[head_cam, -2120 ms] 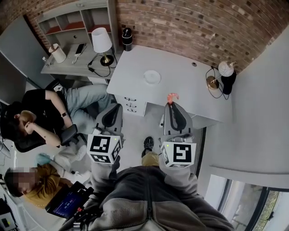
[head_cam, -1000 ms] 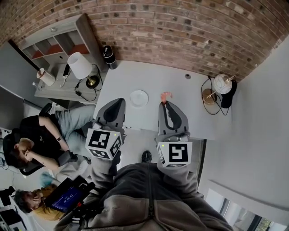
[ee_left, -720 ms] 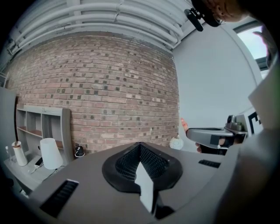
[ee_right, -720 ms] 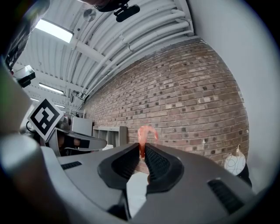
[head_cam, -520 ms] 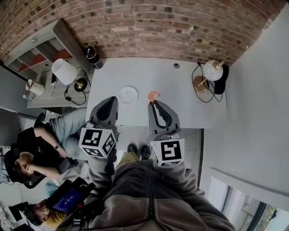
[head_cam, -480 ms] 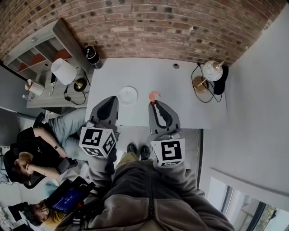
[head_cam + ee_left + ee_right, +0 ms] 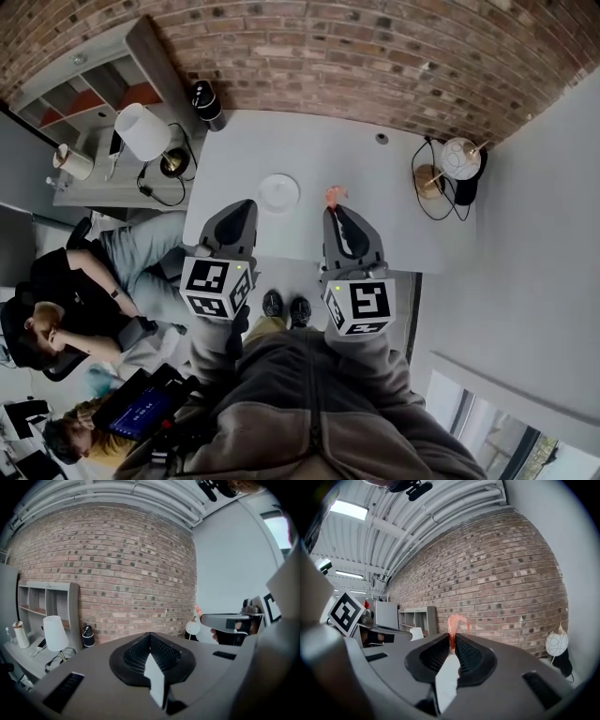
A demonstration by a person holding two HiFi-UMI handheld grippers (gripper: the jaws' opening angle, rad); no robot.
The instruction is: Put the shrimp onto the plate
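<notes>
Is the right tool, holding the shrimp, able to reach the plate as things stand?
Probably yes: the right tool grips the shrimp close to the plate over the white desk, and only bare desktop shows between them.

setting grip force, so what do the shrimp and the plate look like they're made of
Shrimp: probably plastic or rubber, likely a toy. It looks glossy and translucent orange-pink, and it holds a stiff curl above the right gripper, which pinches its lower end. Plate: plain white and smooth, ceramic or plastic; too small here to tell which.
</notes>
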